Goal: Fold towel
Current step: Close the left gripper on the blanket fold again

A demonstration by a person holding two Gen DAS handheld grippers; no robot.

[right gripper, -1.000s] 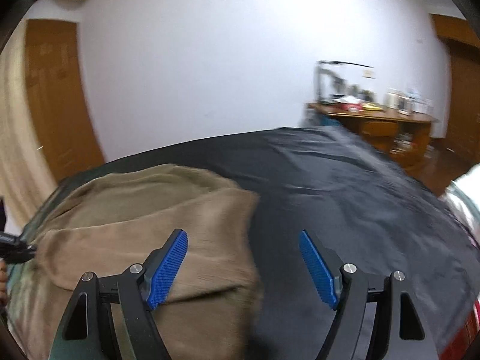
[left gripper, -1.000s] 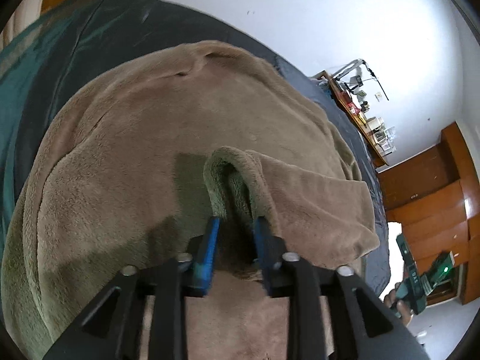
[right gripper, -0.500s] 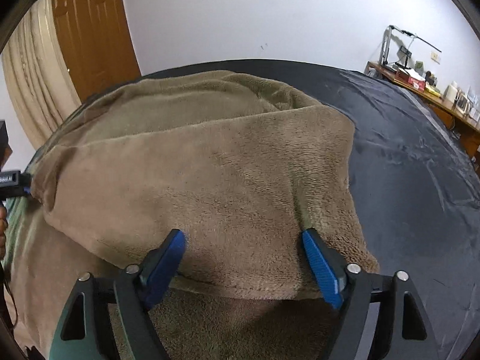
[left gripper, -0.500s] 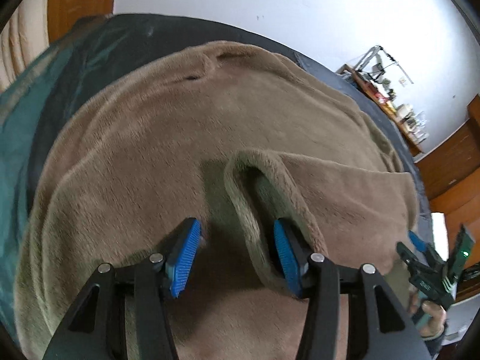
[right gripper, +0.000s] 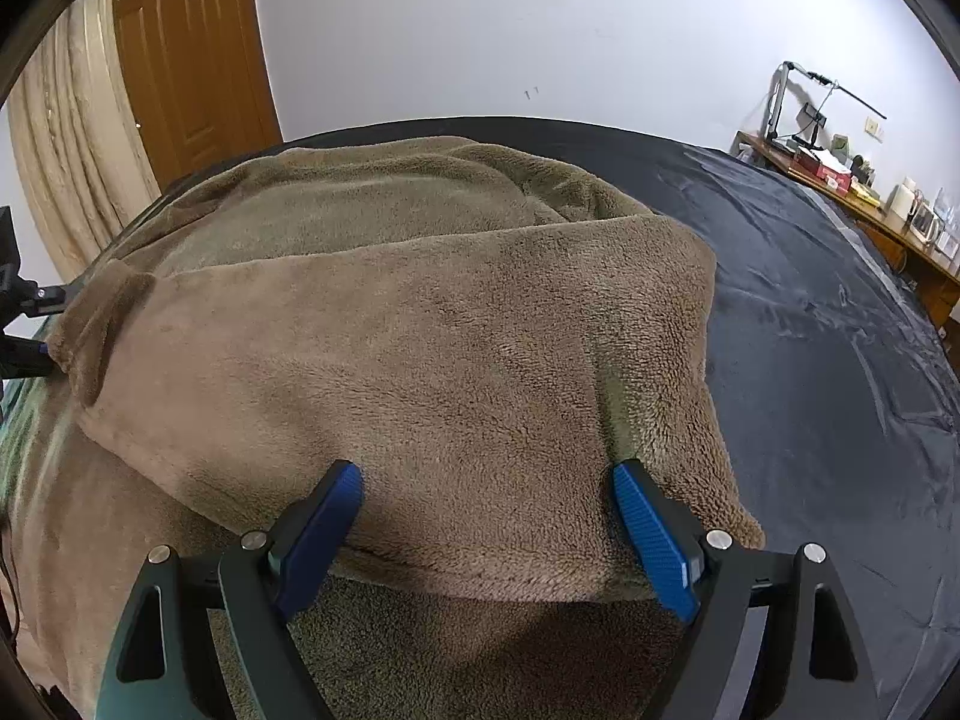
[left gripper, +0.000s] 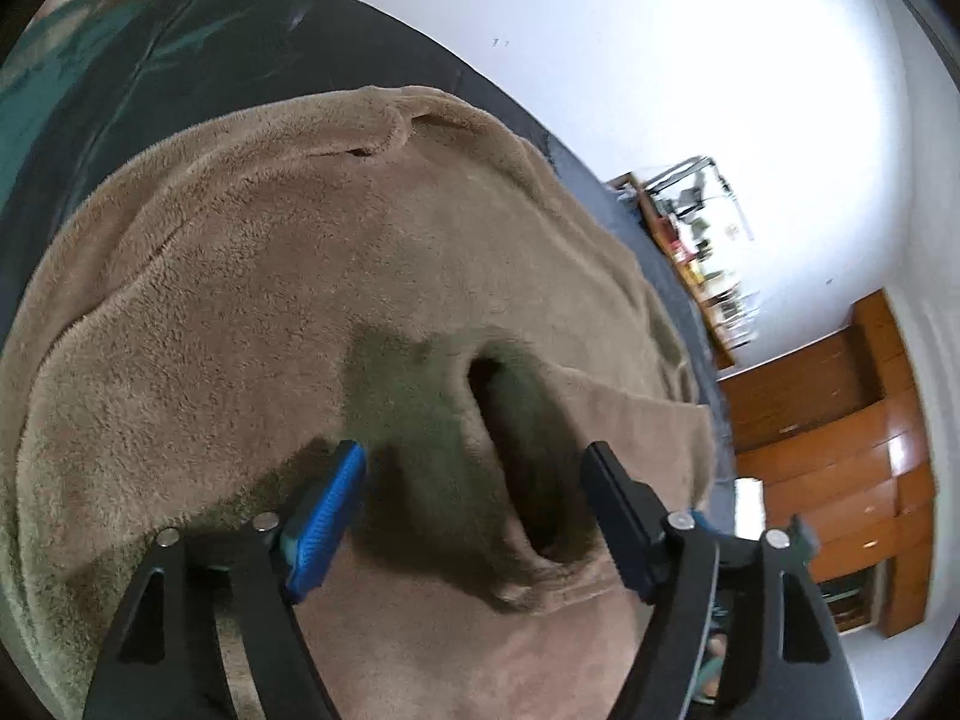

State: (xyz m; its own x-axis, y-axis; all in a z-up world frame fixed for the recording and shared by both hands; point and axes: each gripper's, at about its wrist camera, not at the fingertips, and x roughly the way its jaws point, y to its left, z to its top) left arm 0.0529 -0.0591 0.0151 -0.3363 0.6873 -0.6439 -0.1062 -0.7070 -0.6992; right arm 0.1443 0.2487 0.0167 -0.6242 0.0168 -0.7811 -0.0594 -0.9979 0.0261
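a: where was the towel (right gripper: pixel 420 348)?
b: spread on the dark bed cover (right gripper: pixel 840 360), one flap folded over.
a: the left gripper (left gripper: pixel 474 504)?
b: jaws opening, a loose fold between them, unpinched.
a: the right gripper (right gripper: pixel 486 516)?
b: wide apart over the folded edge, holding nothing.

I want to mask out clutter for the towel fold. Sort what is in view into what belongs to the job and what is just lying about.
Belongs to the job:
- brown towel, one flap folded over
- left gripper, jaws opening, towel fold between them
- right gripper, open over the flap's edge
- dark bed cover under the towel

Just lying about:
- cluttered desk
- wooden door
- curtain
- wooden drawers
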